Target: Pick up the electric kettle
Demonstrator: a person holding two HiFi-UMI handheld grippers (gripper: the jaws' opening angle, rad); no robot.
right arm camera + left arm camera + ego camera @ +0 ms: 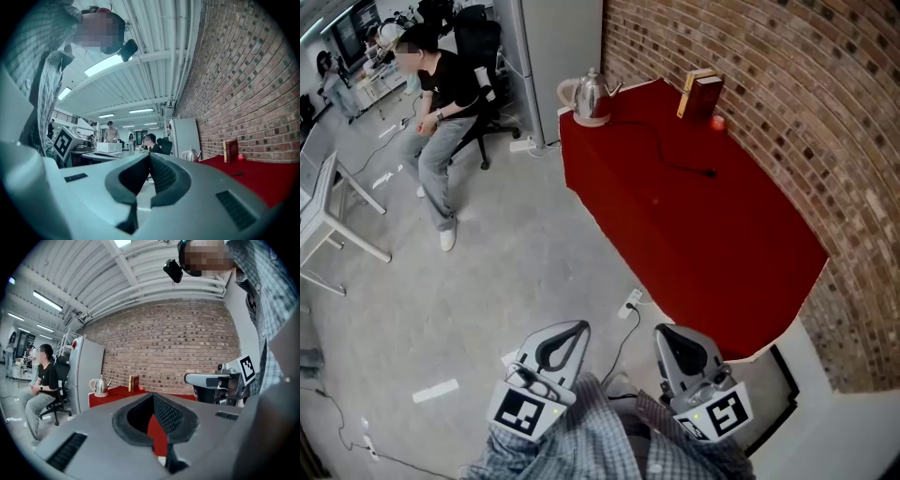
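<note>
The steel electric kettle (591,94) stands on its base at the far left corner of the red-clothed table (703,244). It also shows small and far off in the left gripper view, kettle (100,386), and in the right gripper view, kettle (191,153). My left gripper (573,329) and right gripper (667,333) hang side by side near my body, well short of the table's near end. Both are shut with nothing between the jaws. The left gripper (152,396) points toward the table, and the right gripper (150,156) points level along the brick wall.
A book (701,94) leans on the brick wall, a small red object (717,122) beside it. A black cable (684,167) lies across the cloth. A person (441,112) sits on an office chair at the left, next to a grey cabinet (553,47). A power strip (633,302) lies on the floor.
</note>
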